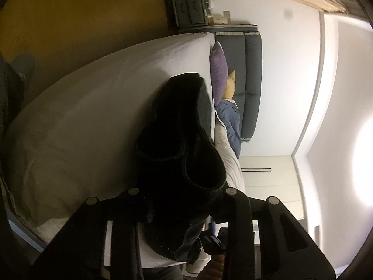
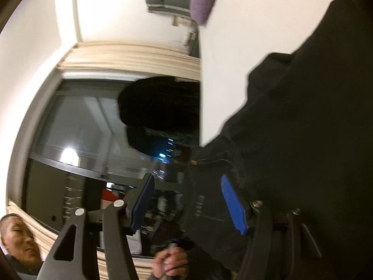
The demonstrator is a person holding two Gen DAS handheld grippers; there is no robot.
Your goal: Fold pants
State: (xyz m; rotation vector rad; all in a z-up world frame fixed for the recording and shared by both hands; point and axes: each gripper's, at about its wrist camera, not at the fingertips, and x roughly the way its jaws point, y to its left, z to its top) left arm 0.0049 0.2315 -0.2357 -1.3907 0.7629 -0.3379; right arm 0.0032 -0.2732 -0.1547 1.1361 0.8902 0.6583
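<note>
The black pants (image 1: 177,126) are laid on the white bed (image 1: 81,121), long axis running from the left gripper (image 1: 179,193) toward the purple pillow (image 1: 219,74). The left jaws are pinched on the near cloth. The right gripper (image 2: 188,200) is spread, unclamped, with pants fabric beside one blue pad (image 2: 233,205).

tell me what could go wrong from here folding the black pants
1. The right gripper is open with the pants only at one blue pad, so closing may catch a thin edge and slip.
2. The left gripper has its pads hidden under bunched fabric; it may drag uneven layers across the bed.
</note>
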